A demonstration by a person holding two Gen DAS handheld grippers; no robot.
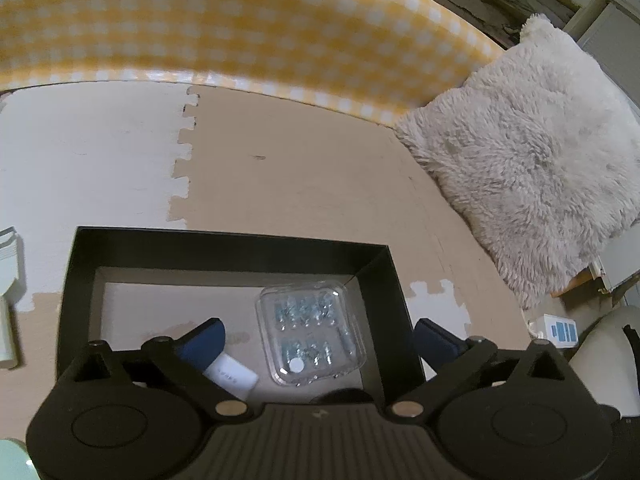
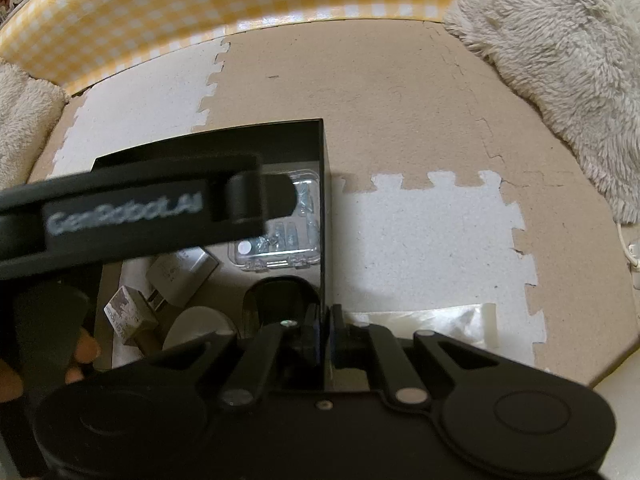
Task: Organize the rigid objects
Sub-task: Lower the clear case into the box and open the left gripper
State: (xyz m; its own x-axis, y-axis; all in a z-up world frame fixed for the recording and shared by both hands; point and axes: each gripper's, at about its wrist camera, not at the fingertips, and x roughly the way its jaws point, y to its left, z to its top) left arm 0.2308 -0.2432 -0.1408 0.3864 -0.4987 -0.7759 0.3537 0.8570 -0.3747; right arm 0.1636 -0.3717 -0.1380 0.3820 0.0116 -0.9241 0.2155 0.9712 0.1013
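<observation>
I am at the tail of a drop-off into the black box, which sits on the foam floor mat toward its near edge. Starting at the left: my left tool hangs over the box with its blue pads spread wide and nothing between them, the left pad above the box floor and the right pad outside the right wall. Directly below that gap lies the clear blister pack of small metal parts, flat in the far right corner of the box, so I judge it delivered. A small white block lies just beside it to the left, partly under my pad.

In the right wrist view the box also holds a grey carton, a speckled little box and a round white lid or disc (I cannot tell which). My right tool is clenched on the right wall of the box, pinning it against sliding. To its right a translucent plastic piece rests on the mat near the box, still unsorted.

Next, I would lift the left tool clear of the walls without clipping the rim, then go for a loose item, keeping the right grip on until the box is no longer being nudged.
</observation>
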